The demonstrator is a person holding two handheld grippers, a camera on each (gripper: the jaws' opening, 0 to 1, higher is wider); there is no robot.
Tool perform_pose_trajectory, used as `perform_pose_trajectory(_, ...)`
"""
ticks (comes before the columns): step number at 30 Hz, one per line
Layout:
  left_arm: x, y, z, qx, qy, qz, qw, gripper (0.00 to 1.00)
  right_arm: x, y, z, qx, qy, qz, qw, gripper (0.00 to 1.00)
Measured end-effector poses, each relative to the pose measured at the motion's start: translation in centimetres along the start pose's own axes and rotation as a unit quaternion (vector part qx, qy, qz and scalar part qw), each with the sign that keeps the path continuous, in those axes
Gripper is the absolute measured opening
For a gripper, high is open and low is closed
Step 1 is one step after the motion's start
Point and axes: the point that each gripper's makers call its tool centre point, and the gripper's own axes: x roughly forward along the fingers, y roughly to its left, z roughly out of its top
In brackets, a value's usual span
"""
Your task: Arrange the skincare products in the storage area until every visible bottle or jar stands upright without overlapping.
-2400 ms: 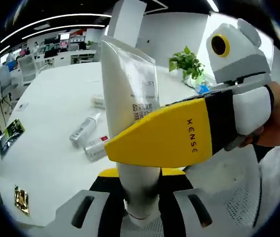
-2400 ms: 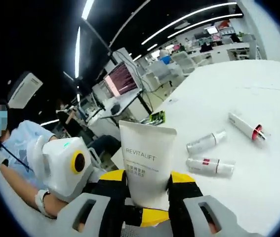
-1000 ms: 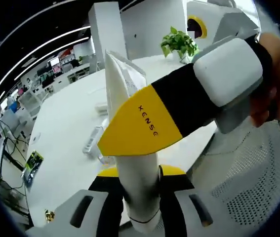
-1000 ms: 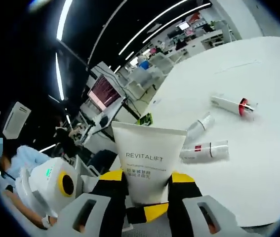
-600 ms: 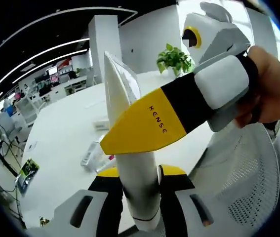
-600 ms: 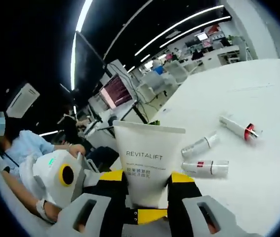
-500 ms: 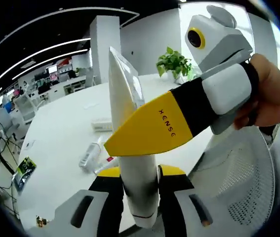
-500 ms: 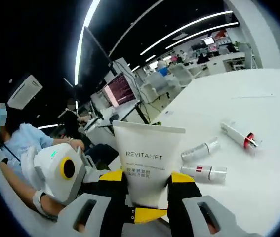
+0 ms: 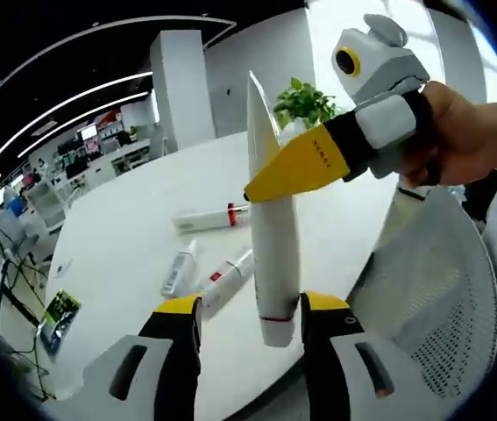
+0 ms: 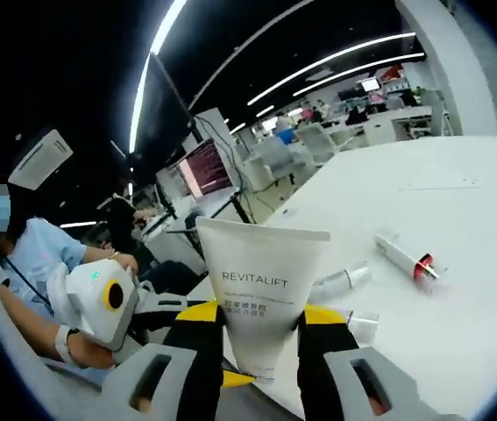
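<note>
Upright, white tube (image 10: 261, 294), cap end down

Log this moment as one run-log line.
left gripper: open, off tube | right gripper: shut on tube, mid-air | three bottles lying on white table | upright: none yet

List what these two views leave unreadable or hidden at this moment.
- Right gripper view: the small bottle beside the right gripper is partly hidden behind its jaw.
- Right gripper view: the tube cap end is hidden between the jaws.
- Left gripper view: labels on the three bottles lying on the table are too small to read.
- Left gripper view: the tube is edge-on, its print unseen.
</note>
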Motion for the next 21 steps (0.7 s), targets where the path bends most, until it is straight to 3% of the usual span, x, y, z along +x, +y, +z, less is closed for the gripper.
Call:
perform_pose_trajectory(6, 0.8, -0.5, -1.0, 0.033, 0.014, -0.006, 0.9993, 0.37, -0.2, -2.2, 1.5, -0.036, 0.002, -0.026, 0.999, 0.25)
perform_pose_trajectory(9, 1.3, -1.1, -2.3, 0.061, 0.047, -0.013, 0.997, 0.35, -0.4, -3.2, 2.3, -0.05, 0.004, -0.039, 0.998, 0.25)
perform_pose_trajectory(12, 1.2, -0.6, -2.1, 0.046, 0.04, -0.005, 0.9981, 0.33, -0.7, -4.5, 3.1, -0.059, 0.003, -0.052, 0.9969, 0.25)
perform_pose_trajectory(14, 1.4, -0.4, -2.7, 0.031, 0.055, 0.0, 0.998, 0.34, -0.9, -5.1, 3.7, -0.062, 0.001, -0.06, 0.9963, 0.25)
perform_pose_trajectory(21, 1.4, -0.6, -3.4, 0.051, 0.068, -0.002, 0.9964, 0.3, -1.1, -8.3, 6.0, -0.07, -0.006, -0.091, 0.9933, 0.25)
